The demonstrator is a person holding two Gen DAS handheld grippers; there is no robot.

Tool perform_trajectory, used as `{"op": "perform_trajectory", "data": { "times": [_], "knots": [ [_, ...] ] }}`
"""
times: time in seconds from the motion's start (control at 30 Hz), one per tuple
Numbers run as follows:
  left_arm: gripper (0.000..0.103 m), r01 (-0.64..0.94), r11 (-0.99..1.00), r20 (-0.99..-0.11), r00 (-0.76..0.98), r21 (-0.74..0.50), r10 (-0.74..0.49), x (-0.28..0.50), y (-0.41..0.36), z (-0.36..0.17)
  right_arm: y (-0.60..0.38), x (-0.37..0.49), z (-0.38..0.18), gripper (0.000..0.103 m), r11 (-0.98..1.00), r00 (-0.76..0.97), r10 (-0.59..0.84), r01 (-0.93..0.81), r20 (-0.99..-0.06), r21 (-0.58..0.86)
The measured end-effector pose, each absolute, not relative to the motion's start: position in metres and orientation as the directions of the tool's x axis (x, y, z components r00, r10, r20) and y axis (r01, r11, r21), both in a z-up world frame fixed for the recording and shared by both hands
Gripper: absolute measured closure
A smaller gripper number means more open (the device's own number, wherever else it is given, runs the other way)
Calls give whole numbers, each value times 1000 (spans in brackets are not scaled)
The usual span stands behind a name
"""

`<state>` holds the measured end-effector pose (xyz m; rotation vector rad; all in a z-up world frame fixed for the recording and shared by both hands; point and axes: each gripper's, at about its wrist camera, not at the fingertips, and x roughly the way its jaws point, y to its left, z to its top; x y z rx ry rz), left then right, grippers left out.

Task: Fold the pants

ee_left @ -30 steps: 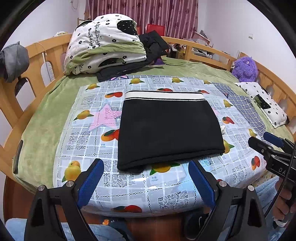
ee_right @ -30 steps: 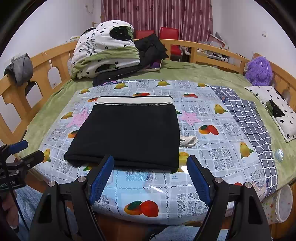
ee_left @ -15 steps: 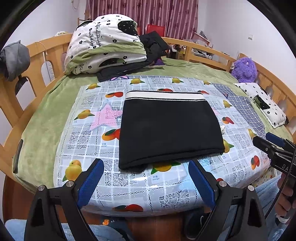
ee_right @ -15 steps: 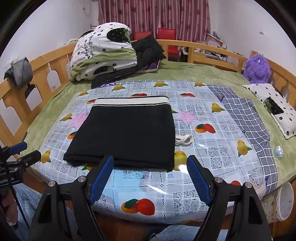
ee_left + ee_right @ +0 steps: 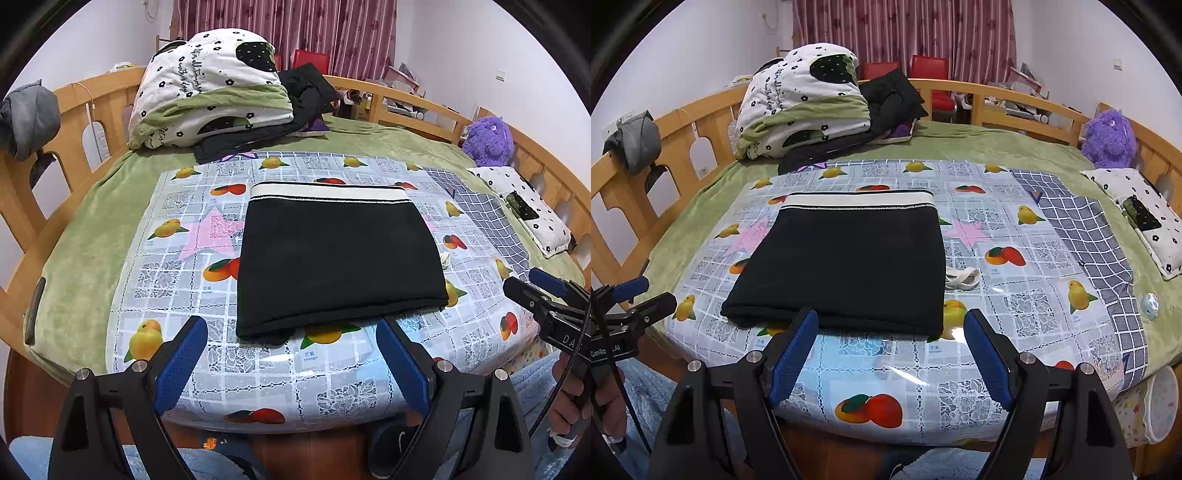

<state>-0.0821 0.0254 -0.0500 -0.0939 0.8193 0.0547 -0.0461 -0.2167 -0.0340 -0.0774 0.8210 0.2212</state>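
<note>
Both grippers hang at the near bed edge, the left gripper (image 5: 290,354) and right gripper (image 5: 890,349) spread wide and empty. Just beyond, the black pants (image 5: 338,258) lie folded flat on the fruit-print sheet (image 5: 177,273), waistband farthest. Any last tidying should probably press the near fold without dragging layers. Only the right view clearly shows the white drawstring (image 5: 962,277) poking out.

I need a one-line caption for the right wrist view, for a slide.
Folded black pants lie flat on the fruit-print cover, beyond the open right gripper.
</note>
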Motion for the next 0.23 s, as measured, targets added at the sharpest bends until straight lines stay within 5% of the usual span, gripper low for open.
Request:
{"op": "perform_trajectory", "data": {
  "times": [0.23],
  "knots": [
    [10, -85, 995, -730, 684, -53, 20, -82, 25, -50, -216, -46, -34, 23, 974, 660, 169, -227, -732, 20]
  ]
}}
